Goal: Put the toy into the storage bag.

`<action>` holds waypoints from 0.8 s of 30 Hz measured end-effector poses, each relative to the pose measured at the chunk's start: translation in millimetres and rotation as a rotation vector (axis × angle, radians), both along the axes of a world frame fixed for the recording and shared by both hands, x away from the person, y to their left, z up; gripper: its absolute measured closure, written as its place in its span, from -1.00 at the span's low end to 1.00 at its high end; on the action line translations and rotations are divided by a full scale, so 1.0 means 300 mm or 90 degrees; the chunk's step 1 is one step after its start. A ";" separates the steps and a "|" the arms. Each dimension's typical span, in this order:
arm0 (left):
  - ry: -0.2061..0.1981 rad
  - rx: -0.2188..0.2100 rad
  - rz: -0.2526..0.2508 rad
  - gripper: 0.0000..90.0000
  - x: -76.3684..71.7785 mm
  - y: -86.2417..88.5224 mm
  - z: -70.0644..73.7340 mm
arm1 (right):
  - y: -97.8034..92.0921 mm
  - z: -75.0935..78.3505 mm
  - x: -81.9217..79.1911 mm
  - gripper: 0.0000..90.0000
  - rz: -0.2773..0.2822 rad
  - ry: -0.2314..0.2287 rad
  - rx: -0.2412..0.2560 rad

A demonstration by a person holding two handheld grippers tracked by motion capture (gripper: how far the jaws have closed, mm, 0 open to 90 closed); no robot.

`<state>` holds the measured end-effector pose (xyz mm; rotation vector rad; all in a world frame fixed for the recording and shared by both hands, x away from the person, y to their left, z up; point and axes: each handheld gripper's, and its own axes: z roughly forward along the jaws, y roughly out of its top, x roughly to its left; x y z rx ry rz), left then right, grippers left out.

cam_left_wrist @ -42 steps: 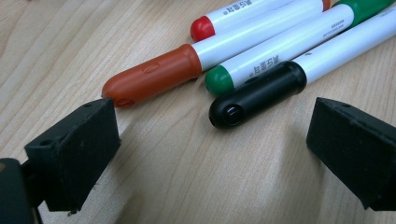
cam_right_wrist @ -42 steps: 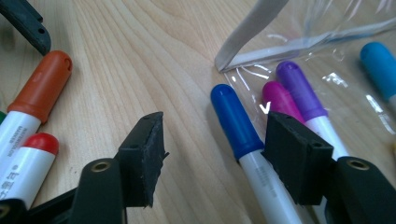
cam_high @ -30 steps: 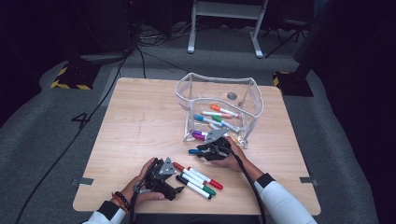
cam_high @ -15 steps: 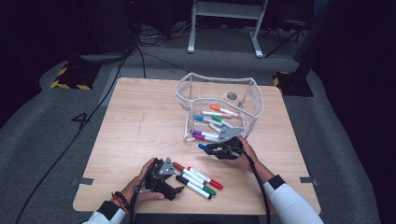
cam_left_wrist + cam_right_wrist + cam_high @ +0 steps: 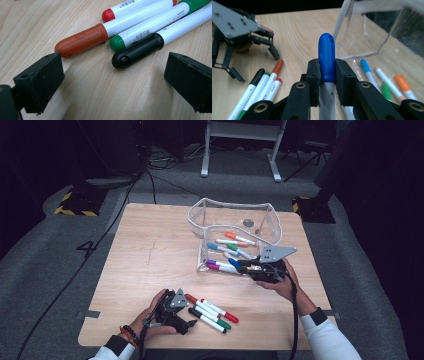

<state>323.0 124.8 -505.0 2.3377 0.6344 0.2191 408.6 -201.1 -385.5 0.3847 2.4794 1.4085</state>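
My right gripper (image 5: 246,266) (image 5: 326,75) is shut on a blue-capped marker (image 5: 326,56) (image 5: 234,263), held at the front right of a clear plastic container (image 5: 232,210) (image 5: 372,32). The cap points at the container's open front. Several markers (image 5: 230,247) (image 5: 384,80) lie inside. My left gripper (image 5: 189,319) (image 5: 112,77) rests open at the table's front. Just off its jaws lie markers capped in orange-red (image 5: 82,40) (image 5: 192,298), red (image 5: 108,15), green (image 5: 117,43) and black (image 5: 137,50). The right gripper view shows the left gripper (image 5: 256,64) at the upper left.
The wooden table (image 5: 150,255) has bare surface on its left half and behind the container. Its front edge runs close under the left hand. A cable (image 5: 295,320) trails from the right gripper along the sleeve. Dark floor and a stand's legs (image 5: 240,160) lie beyond the table.
My right gripper has carried the blue marker to the right and away from me, up to the container's front. The left gripper and the loose markers have stayed put.
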 end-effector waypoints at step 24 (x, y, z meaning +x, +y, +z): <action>0.000 0.001 0.000 -0.94 0.000 0.000 0.000 | -0.005 0.375 0.065 0.66 -0.007 -0.070 -0.022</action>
